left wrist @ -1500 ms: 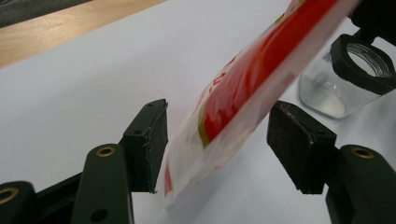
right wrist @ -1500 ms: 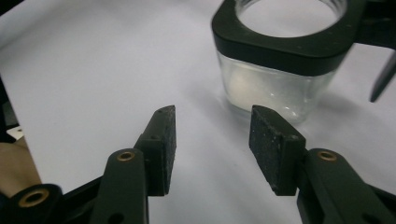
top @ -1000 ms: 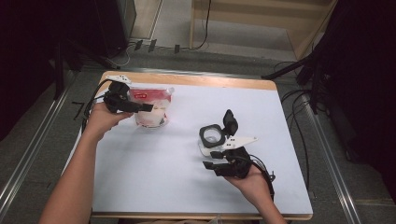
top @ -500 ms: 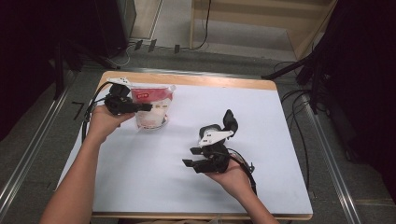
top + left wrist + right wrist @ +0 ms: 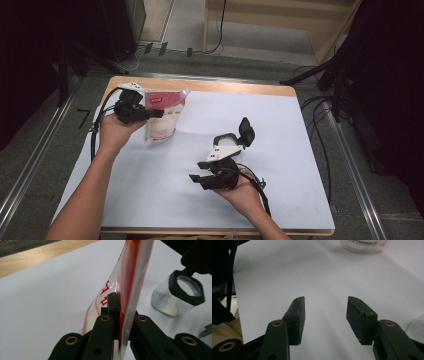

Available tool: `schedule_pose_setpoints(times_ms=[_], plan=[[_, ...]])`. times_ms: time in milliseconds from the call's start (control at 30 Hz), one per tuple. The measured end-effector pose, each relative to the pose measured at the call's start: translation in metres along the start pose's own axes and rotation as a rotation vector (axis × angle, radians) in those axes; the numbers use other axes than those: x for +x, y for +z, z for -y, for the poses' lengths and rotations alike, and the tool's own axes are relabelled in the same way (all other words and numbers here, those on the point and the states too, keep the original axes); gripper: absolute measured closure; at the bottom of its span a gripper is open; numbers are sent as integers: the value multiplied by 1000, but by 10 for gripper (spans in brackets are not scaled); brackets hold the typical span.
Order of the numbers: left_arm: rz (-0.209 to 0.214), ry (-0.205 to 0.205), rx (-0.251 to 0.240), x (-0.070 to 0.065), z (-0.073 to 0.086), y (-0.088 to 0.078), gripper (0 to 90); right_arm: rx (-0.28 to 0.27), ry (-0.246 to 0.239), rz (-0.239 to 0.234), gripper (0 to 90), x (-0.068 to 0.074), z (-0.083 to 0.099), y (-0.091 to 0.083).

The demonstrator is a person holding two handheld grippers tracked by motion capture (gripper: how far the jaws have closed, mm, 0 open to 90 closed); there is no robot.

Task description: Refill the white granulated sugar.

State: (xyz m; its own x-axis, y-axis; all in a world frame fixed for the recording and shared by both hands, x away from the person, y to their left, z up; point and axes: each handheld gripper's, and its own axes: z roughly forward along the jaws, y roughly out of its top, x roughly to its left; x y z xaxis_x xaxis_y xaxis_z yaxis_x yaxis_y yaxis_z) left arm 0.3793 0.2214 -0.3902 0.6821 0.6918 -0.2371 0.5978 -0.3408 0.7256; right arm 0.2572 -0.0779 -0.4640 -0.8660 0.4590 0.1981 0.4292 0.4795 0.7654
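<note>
Lab-like recording room, white-topped table [image 5: 280,120], floor cables [image 5: 320,107], metal floor rails [image 5: 30,160]

Table's a wooden top [image 5: 200,86] with a white sheet [image 5: 150,190] over most of it.
On the sheet: a red-and-clear pouch [image 5: 162,116] far left, a clear jar [image 5: 175,296] with an open black-rimmed mouth nearer the middle.

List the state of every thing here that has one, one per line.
Left gripper: jaws just closed, shut on the pouch.
Right gripper: open, nothing between the jaws.
Pouch: pinched at one edge, its bottom on the table.
Jar: tilted, mouth open, no lid on it.
</note>
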Motion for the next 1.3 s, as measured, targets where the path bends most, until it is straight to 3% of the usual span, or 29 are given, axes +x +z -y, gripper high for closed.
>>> schedule_pose_setpoints(times_ms=[33,67,167,367,567,633,833,1067,1200,1300], plan=[[0,0,0,0,0,0,900,0,0,0,500,0,0,0],[34,-8,-17,-3,-1,-8,900,0,4,6,498,1,0,2],[71,-42,-36,-8,-3,-18,900,-5,-6,15,471,2,2,5],[76,-20,-17,-22,-3,-30,900,-23,0,-9,450,3,2,9],[99,-58,6,-30,-2,-40,900,-29,4,-19,430,5,4,17],[107,-57,7,-32,-3,-42,900,-27,3,-14,383,5,4,20],[131,-55,5,-38,-3,-45,900,-17,90,-34,345,-1,3,26],[140,-36,16,-51,-4,-47,900,-28,89,22,394,-3,0,34],[161,-13,37,-63,-3,-44,900,-18,85,58,458,-4,-1,41],[189,-27,48,-68,-1,-41,900,-26,79,82,490,-5,-2,45]])
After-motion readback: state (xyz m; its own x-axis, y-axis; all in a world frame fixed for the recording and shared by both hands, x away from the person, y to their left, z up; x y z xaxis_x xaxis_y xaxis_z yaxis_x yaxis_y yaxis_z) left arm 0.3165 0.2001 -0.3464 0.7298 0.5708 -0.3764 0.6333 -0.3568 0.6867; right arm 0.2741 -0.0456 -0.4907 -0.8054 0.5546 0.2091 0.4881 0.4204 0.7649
